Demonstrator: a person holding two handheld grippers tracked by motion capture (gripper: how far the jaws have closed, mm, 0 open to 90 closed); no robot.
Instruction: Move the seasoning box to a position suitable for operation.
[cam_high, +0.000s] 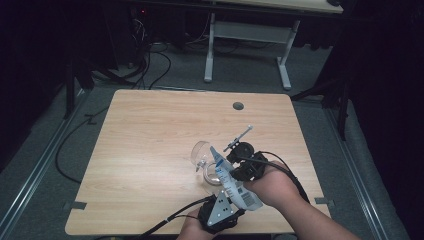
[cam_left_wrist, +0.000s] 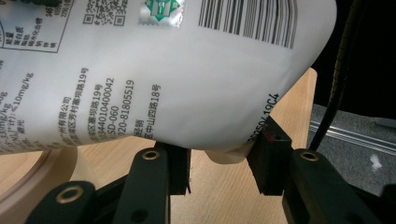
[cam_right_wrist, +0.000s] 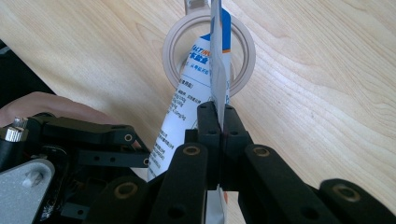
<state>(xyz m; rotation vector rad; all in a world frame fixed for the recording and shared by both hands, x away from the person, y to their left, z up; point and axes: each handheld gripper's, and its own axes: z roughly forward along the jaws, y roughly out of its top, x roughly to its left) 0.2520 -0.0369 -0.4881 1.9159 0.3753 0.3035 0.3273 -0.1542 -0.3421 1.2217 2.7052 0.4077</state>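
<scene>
From the high view you see both of your grippers low on the near right part of the tabletop (cam_high: 150, 130), with a white printed pouch (cam_high: 231, 181) held slanted between them, its upper end tipped over a clear glass jar (cam_high: 214, 172). A second clear glass piece (cam_high: 201, 151) lies just beside the jar on its far side. Your left gripper (cam_high: 220, 210) sits at the near edge under its grey plate, and your right gripper (cam_high: 240, 167) comes in from the right, its cable running back over your hand.

The left gripper view gives you what the high view cannot: the pouch's bulging lower end (cam_left_wrist: 168, 79), with barcode and small print, sits between the two black jaws, which stand part-way apart and press its bottom on both sides, so your left gripper (cam_left_wrist: 219, 158) is gripping the pouch. Light wood shows below it.

The right gripper view looks along your right gripper (cam_right_wrist: 218, 116), whose jaws are pinched tight on the thin flat edge of the pouch (cam_right_wrist: 215, 56). Beyond them the pouch's blue-and-white top points into the jar's round mouth (cam_right_wrist: 173, 42), which you see from above. Your left gripper's body (cam_right_wrist: 70, 154) and part of a hand (cam_right_wrist: 42, 105) show at the lower left.
</scene>
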